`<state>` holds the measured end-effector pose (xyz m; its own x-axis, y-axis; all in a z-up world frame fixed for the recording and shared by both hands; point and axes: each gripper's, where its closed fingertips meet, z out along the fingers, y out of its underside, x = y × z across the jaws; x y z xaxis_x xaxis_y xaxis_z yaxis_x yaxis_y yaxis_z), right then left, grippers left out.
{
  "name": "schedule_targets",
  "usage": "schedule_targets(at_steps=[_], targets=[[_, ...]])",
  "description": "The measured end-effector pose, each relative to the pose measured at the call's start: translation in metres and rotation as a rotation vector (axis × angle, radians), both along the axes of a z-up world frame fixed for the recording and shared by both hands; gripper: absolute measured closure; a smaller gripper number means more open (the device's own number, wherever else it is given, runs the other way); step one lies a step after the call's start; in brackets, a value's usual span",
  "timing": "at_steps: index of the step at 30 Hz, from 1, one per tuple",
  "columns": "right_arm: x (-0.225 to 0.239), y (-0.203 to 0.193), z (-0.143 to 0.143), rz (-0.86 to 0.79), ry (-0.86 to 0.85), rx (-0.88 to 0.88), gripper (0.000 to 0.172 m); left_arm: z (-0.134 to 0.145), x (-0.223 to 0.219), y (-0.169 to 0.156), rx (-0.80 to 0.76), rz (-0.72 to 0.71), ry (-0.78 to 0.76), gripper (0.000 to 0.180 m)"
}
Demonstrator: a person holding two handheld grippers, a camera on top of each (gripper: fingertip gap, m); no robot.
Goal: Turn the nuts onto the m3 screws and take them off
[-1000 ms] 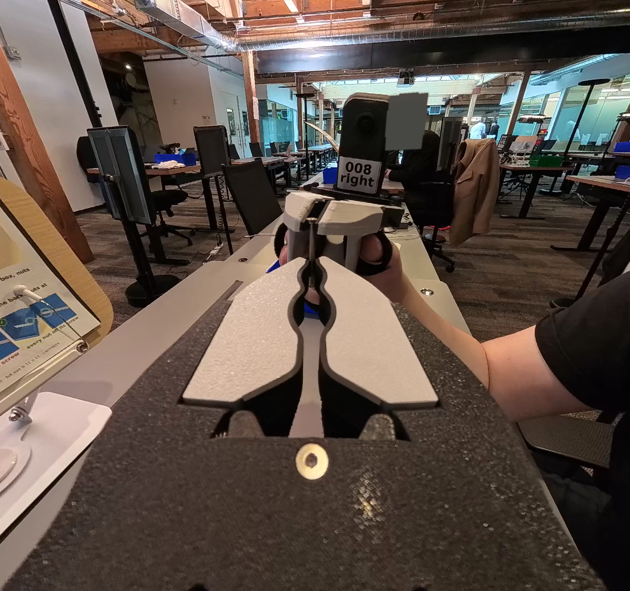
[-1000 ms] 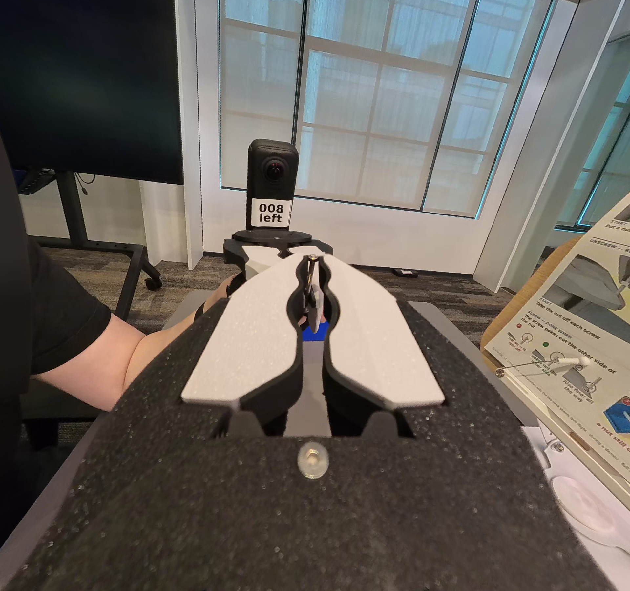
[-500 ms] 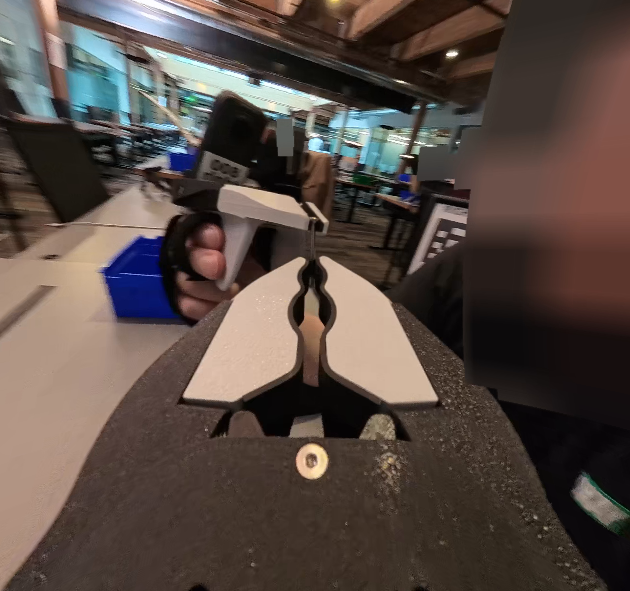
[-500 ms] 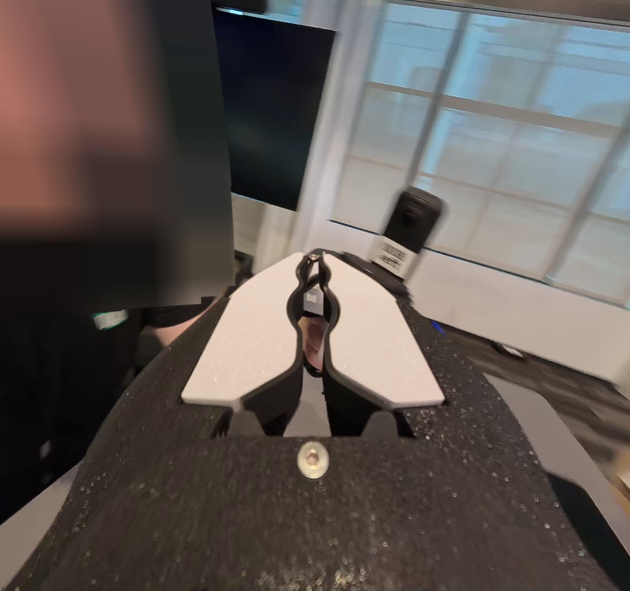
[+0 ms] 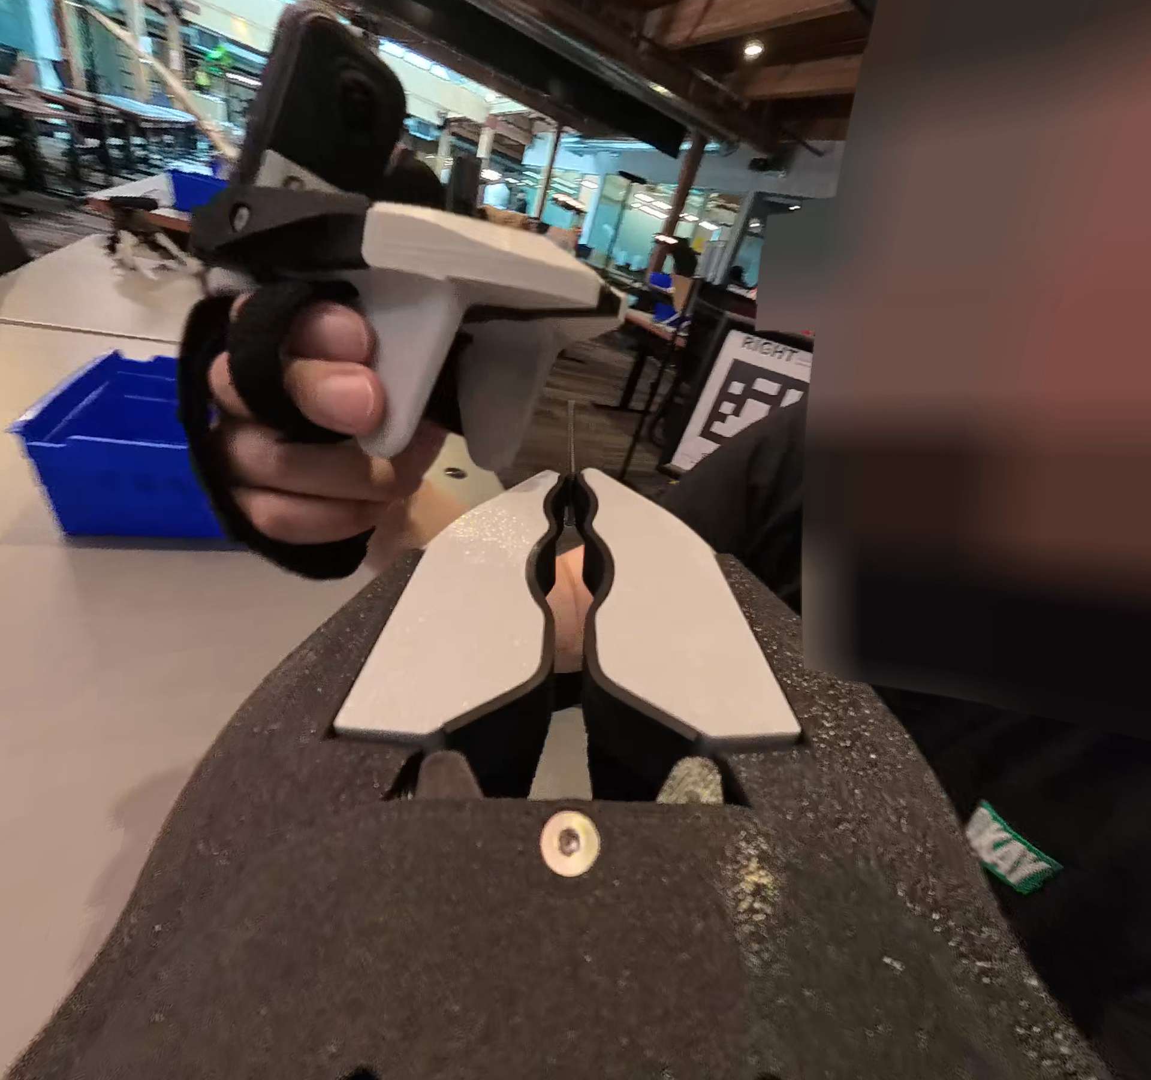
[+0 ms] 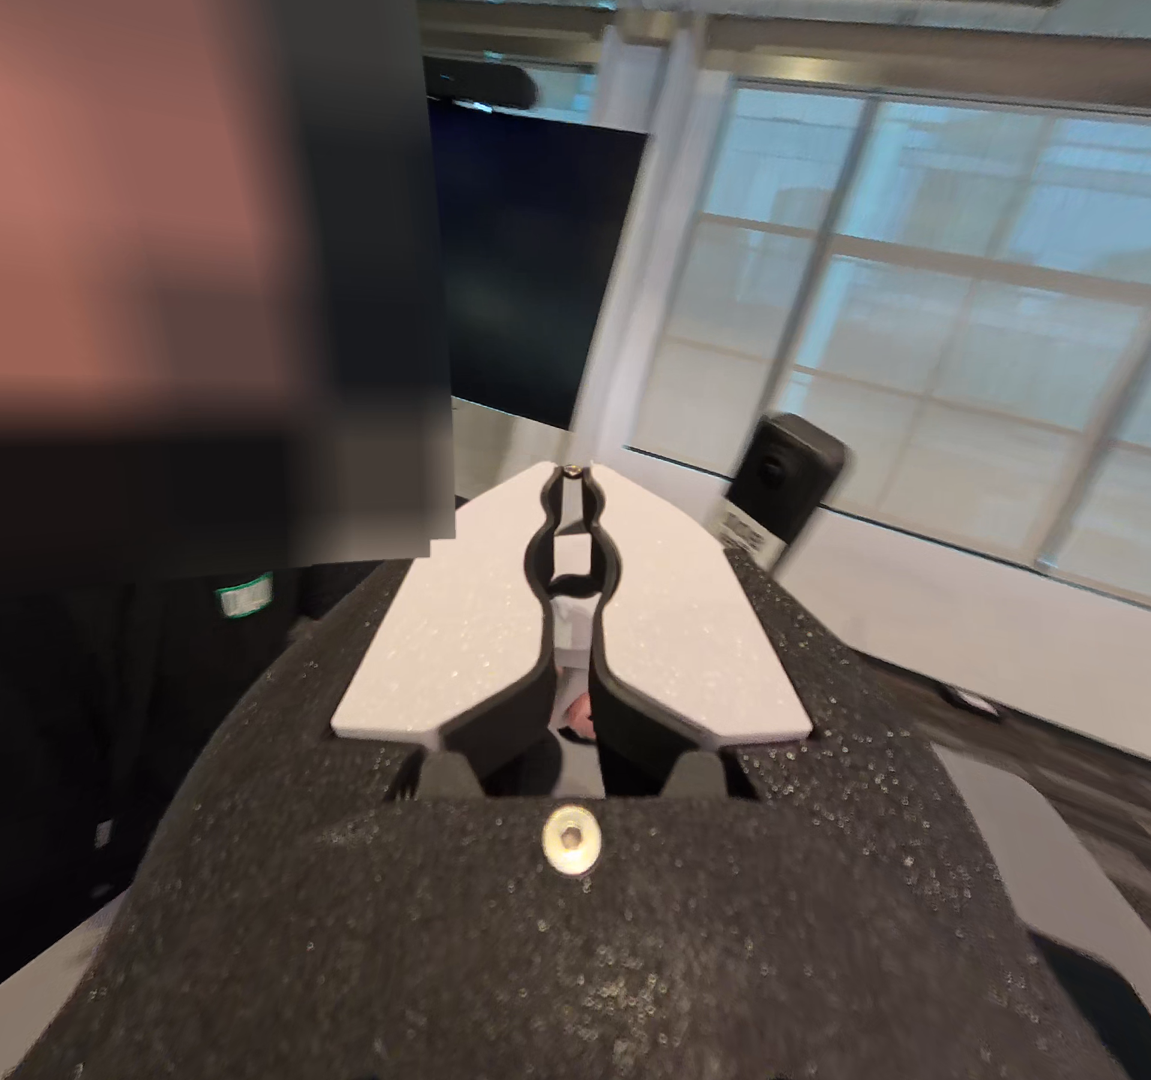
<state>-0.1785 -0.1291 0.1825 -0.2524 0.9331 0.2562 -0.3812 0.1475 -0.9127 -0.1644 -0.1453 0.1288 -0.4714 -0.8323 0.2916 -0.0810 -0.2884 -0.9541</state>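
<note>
Claw tips of the left claw are pinched together on a thin silver metal screw; its threaded shank stands straight up out of the tips, long axis running forward along the fingers and away from the camera, free end uppermost in the left wrist view. Beyond and to the left of this claw, a hand in a black strap grips the pale grey handle of the right claw, whose body crosses above the screw. Farther left, a blue plastic bin sits on the pale worktop. To the right of the claw stands a white board with a black square pattern.

In the right wrist view, the right claw is closed on a small shiny metal piece, seen end-on at the very tips, the pads pressing it from both sides; its long axis cannot be told. Past the claw to the right is a black camera, much blurred, and behind it a large window. A dark screen hangs beyond to the left.
</note>
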Motion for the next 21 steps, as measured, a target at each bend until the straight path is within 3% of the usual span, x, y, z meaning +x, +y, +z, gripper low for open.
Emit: schedule_targets(at_steps=[1, 6, 10, 13, 16, 21], targets=[[0.001, 0.007, 0.001, -0.054, -0.013, -0.015, 0.166, -0.002, 0.001, 0.006, 0.022, 0.049, 0.015, 0.178], [0.017, 0.05, 0.002, -0.47, -0.139, -0.083, 0.167, -0.007, -0.004, 0.03, 0.154, 0.261, 0.074, 0.178], [0.054, 0.061, 0.003, -0.826, -0.263, -0.056, 0.167, 0.003, -0.014, 0.029, 0.2, 0.306, 0.046, 0.178], [0.104, 0.067, -0.01, -1.097, -0.462, -0.001, 0.166, 0.011, -0.021, 0.029, 0.219, 0.33, 0.023, 0.178], [0.182, 0.071, -0.045, -1.291, -0.749, -0.07, 0.166, 0.016, -0.025, 0.026, 0.226, 0.333, 0.007, 0.178], [0.34, 0.051, -0.152, -1.432, -1.202, -0.44, 0.167, 0.02, -0.025, 0.022, 0.248, 0.344, -0.004, 0.178]])
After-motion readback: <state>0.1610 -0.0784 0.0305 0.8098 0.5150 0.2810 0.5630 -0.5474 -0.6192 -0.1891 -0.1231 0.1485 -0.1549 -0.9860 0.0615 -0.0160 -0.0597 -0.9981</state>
